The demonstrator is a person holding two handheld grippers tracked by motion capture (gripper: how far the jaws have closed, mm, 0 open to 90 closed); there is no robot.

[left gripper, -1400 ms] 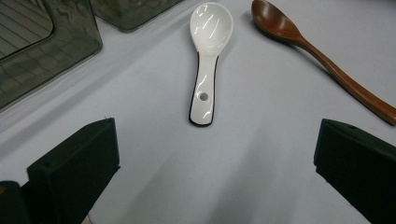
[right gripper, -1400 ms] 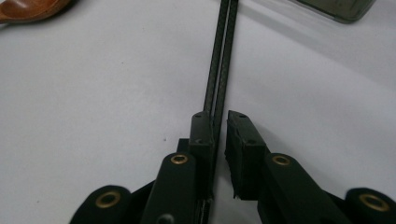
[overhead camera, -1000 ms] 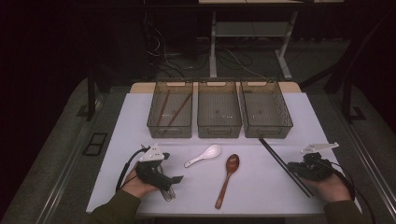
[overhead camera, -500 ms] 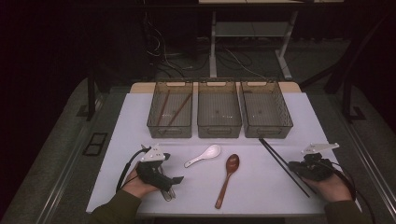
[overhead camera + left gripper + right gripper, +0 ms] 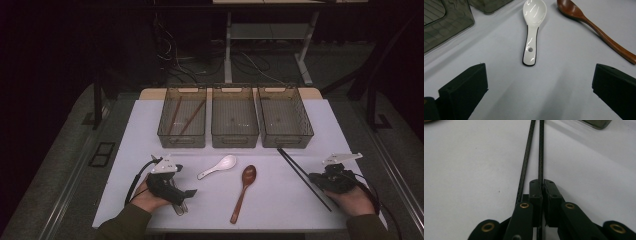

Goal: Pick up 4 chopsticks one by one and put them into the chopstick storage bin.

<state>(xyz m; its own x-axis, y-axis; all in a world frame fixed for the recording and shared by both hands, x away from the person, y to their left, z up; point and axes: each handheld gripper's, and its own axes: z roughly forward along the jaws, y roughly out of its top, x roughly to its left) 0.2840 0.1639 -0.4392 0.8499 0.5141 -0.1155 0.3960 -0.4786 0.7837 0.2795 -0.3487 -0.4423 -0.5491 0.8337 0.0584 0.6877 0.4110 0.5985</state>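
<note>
My right claw (image 5: pixel 541 182) was pressed together on one black chopstick (image 5: pixel 540 152), pinching it near its end; its jaws had just been closing on it. The second black chopstick (image 5: pixel 525 162) lay just beside the left jaw, outside the grip, flat on the white desk (image 5: pixel 280 200). Both sticks ran away from the claw toward the right-hand tray (image 5: pixel 285 119). My left claw (image 5: pixel 536 82) stood spread wide above bare desk, holding nothing. Ahead of it lay the white spoon (image 5: pixel 532 30), bowl away from me, and beside that the brown wooden spoon (image 5: pixel 596 27). Three grey trays stood in a row beyond; the left tray (image 5: pixel 182 120) contained two brown chopsticks (image 5: pixel 184 116).
</note>
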